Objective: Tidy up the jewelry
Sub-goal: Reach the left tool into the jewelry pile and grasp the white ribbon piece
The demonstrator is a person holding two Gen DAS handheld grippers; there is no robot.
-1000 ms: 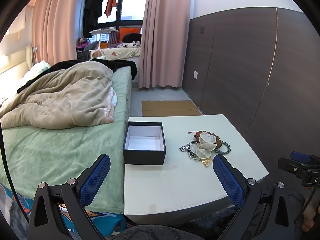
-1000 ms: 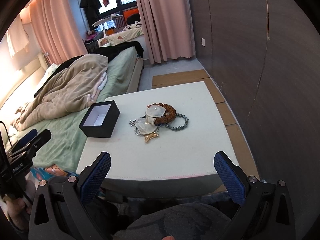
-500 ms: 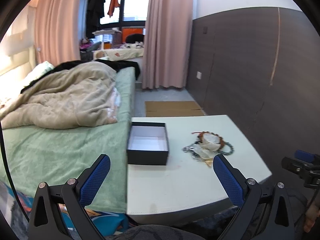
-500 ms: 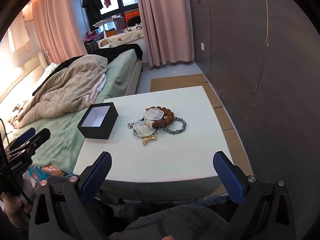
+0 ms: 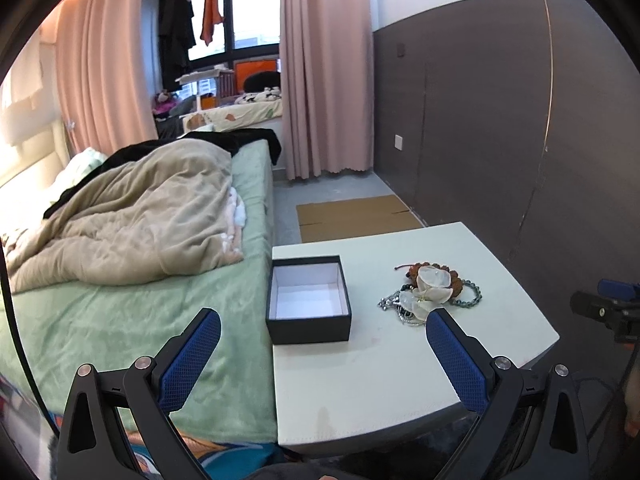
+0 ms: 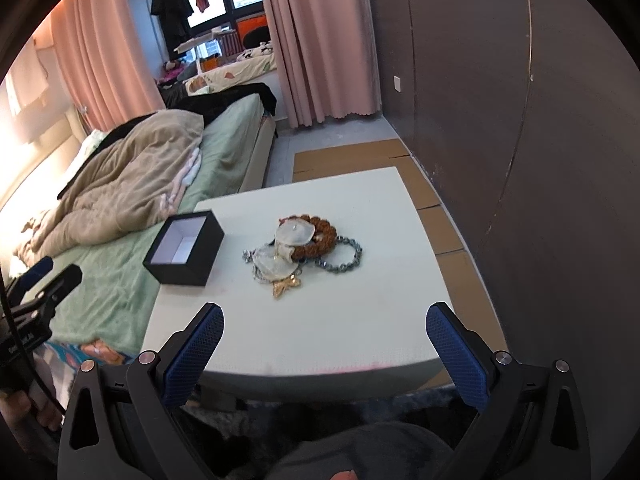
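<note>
The left tool [image 5: 320, 336] is spread wide with nothing between its blue pads, held short of the near edge of the white tabletop [image 5: 360, 380]; the right tool [image 6: 324, 328] is likewise released and bare, also short of that edge. The jewelry pile [image 6: 300, 252] lies tangled on the tabletop, just to the right of the black box [image 6: 184, 248] and apart from it. In the pile a brown bead bracelet [image 6: 320, 236], a grey bead bracelet [image 6: 344, 260], two pale shell-like pieces [image 6: 294, 234] and a gold bow-shaped piece [image 6: 286, 286] can be told apart; the silver chains beneath are too knotted to separate. From the left wrist the left tool's right finger cuts off the pile's near edge. The box stands open, white inside, at the tabletop's edge by the green bed [image 5: 100, 320]. Each tool shows only partly at the frame edge of the other view
</note>
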